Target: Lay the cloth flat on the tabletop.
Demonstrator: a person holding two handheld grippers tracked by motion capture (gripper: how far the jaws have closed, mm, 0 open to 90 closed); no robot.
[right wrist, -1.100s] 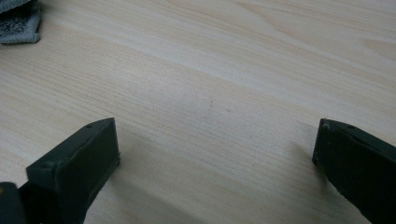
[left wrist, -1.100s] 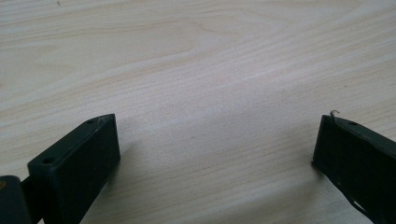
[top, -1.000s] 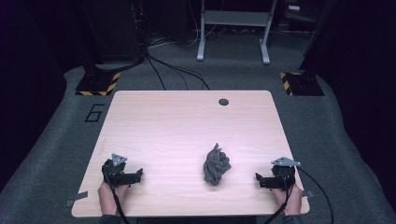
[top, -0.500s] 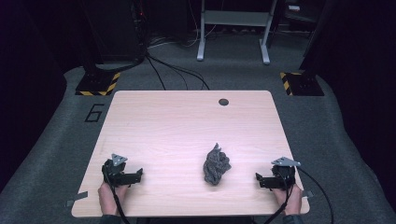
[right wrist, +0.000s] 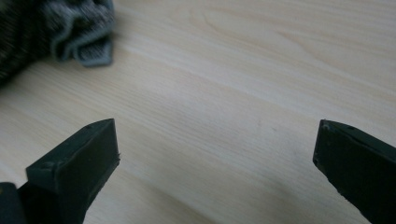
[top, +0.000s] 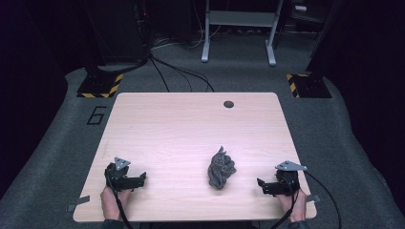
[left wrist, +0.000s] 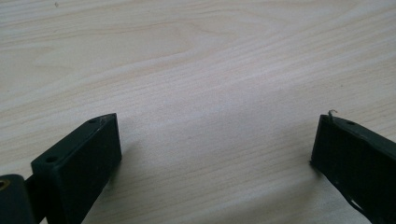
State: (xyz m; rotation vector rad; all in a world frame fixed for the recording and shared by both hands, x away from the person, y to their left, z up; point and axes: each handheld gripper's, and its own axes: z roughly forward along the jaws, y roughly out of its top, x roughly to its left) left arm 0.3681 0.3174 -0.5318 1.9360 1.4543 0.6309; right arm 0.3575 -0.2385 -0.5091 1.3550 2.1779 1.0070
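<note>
A pale wood-grain surface [top: 191, 138] (one dark round grommet [top: 229, 104] near its far edge) stands on grey carpet in a dim room, with two hazard-striped bases and one metal frame behind. One crumpled grey cloth [top: 220, 168] lies right of centre, between two tongs, the left tongs [top: 138, 179] and right tongs [top: 262, 184], both gaping wide and empty near the front edge

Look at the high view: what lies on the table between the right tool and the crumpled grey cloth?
Nothing: between the right tool and the crumpled grey cloth the table shows bare wood in the high view.
</note>
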